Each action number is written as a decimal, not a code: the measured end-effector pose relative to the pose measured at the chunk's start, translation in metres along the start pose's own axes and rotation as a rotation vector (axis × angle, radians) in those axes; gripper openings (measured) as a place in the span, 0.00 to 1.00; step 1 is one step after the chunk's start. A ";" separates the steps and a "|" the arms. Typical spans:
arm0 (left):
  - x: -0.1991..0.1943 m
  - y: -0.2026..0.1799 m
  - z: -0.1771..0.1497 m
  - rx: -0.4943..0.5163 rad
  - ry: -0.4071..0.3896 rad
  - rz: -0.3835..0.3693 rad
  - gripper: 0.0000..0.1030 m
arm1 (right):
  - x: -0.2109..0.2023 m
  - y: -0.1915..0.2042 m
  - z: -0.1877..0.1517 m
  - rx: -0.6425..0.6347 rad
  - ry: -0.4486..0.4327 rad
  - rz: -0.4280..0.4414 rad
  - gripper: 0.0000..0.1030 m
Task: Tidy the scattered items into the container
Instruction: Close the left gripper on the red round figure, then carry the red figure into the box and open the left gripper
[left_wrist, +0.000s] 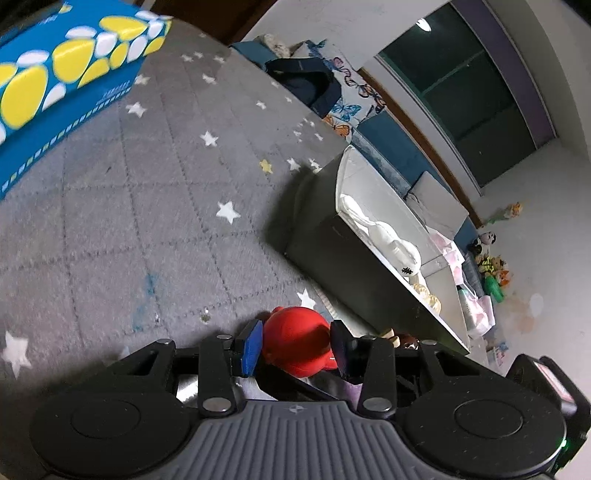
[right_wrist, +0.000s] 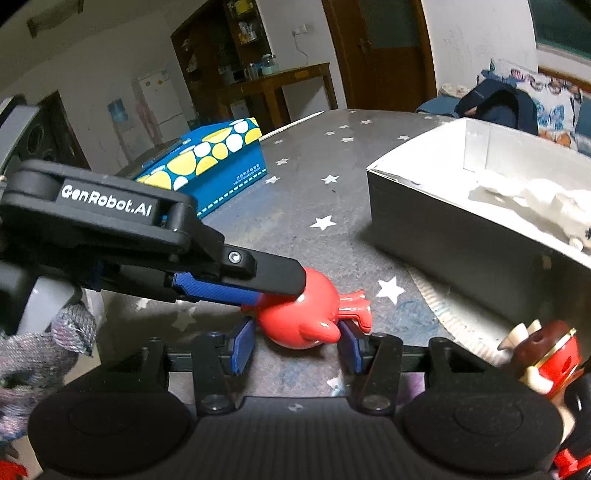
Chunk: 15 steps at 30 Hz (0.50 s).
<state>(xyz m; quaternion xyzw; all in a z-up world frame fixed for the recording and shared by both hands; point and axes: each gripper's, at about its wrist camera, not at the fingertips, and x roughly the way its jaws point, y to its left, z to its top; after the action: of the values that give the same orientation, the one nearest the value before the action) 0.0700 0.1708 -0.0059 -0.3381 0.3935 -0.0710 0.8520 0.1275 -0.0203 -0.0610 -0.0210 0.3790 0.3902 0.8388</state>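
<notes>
Your left tool (right_wrist: 291, 295) reaches in from nine o'clock in the right wrist view, and its pads are clamped on the red bird toy (right_wrist: 301, 315), which looks to sit on or just above the star-printed grey tabletop (right_wrist: 314, 192). In the left wrist view the same toy fills the gap between the blue pads, pressed on both sides. Your right tool (right_wrist: 295, 343) straddles the toy from six o'clock: its pads stand apart with the toy between them, the left one clear of the body, the right one close by the tail, so it is not gripping. The toy's long axis runs from its round body at nine o'clock to its tail (right_wrist: 356, 306) at three o'clock, the side toward the white-lined container (right_wrist: 417, 206), which lies at about two o'clock, near but apart. Your left hand already has the toy, so I judge the carry is its job; back the right tool off first, or the two will foul.
</notes>
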 end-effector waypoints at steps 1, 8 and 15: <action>-0.001 -0.001 0.001 0.006 -0.004 0.001 0.41 | 0.000 -0.001 0.000 0.009 -0.001 0.005 0.49; 0.003 0.001 0.011 0.017 -0.009 0.003 0.41 | -0.002 -0.008 0.002 0.075 -0.007 0.037 0.49; 0.012 0.006 0.011 0.020 0.015 -0.010 0.41 | 0.001 -0.013 0.004 0.143 -0.011 0.061 0.49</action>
<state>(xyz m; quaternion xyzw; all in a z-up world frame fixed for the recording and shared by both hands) 0.0853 0.1760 -0.0118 -0.3309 0.3975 -0.0820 0.8519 0.1393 -0.0279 -0.0619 0.0529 0.4019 0.3876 0.8279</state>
